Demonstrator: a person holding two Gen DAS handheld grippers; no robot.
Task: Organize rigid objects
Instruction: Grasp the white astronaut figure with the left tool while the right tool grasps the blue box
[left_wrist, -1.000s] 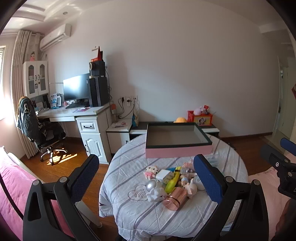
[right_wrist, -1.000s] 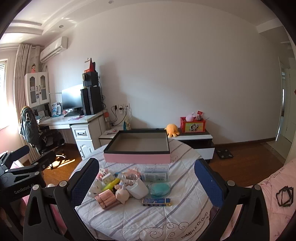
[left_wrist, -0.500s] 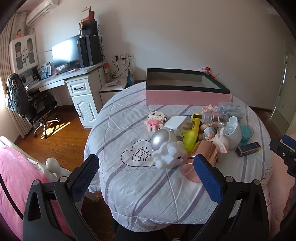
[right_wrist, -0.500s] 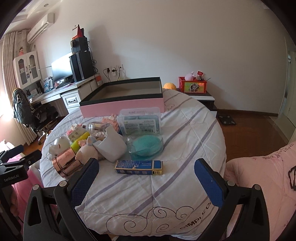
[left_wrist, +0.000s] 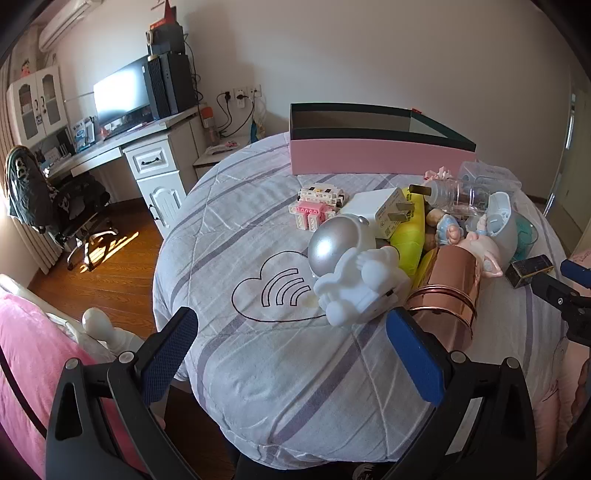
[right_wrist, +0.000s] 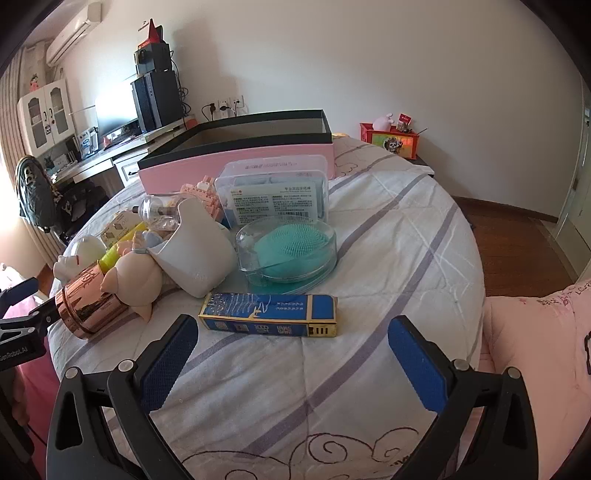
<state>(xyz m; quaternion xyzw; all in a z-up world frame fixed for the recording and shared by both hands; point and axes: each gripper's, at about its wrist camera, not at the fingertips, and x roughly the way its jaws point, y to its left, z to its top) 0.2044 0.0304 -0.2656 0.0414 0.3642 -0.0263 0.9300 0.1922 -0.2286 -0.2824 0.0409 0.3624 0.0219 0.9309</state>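
Both grippers, left (left_wrist: 291, 341) and right (right_wrist: 291, 341), gape wide, hold nothing; right should straddle the blue box (right_wrist: 269, 314) across its narrow width, then carry it to the tray (right_wrist: 236, 155)

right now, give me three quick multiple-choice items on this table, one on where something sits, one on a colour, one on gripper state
1. Where does the blue carton lie?
A. inside the pink box
B. on the cloth, nearest the right gripper
C. on the floor

2. What colour is the brush in the clear round case?
A. teal
B. red
C. black

3. How are the two grippers?
A. both shut on objects
B. left shut, right open
C. both open and holding nothing

Answers:
1 B: the blue carton lies flat just beyond the right gripper, outside the pink box.
2 A: the brush is teal.
3 C: the left gripper and the right one show wide gaps with nothing between the fingers.
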